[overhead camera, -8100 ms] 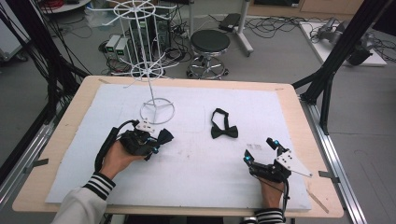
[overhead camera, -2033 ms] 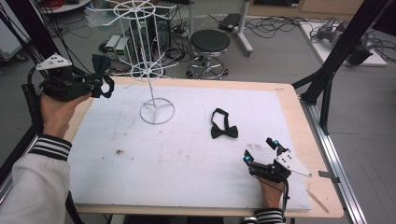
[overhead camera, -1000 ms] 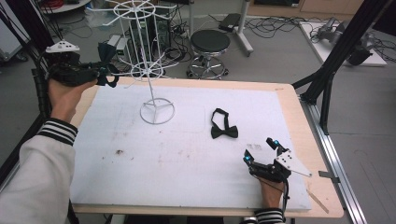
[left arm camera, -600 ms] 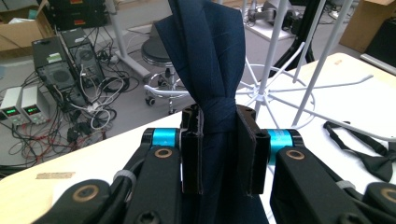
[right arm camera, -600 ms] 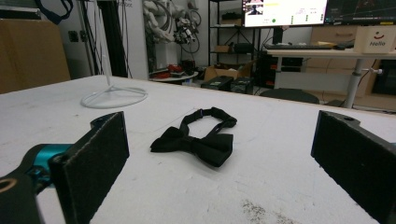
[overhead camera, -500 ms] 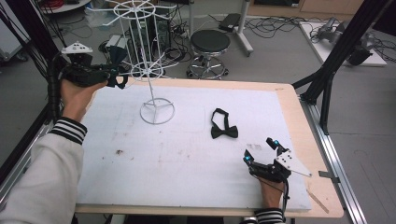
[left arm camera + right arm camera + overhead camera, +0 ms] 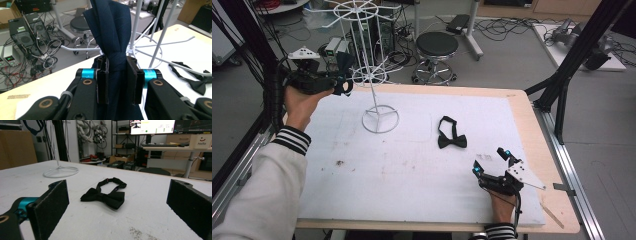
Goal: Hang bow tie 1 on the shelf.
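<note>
The white wire rack (image 7: 374, 75) is the landmark here; it stands on the far left part of the tabletop (image 7: 412, 165), and its arms carry nothing that can be made out.

The left gripper (image 7: 343, 86) is held up in the air just left of the rack's lower ring of arms. Its jaws are clamped on the knot of a navy bow tie (image 7: 113, 45), whose folded cloth rises above the pads in the left gripper view, right in front of the rack's hub and post.

A black bow tie (image 7: 451, 136) lies flat on the tabletop to the right of the rack's base, strap looped behind it. The right gripper (image 7: 493, 161) rests on the tabletop further right of the rack and nearer the person, its jaws wide apart, with the black tie lying ahead of them and well clear.

Since a second ago the left gripper has drifted closer to the rack with the navy tie; the right one has kept its place.
</note>
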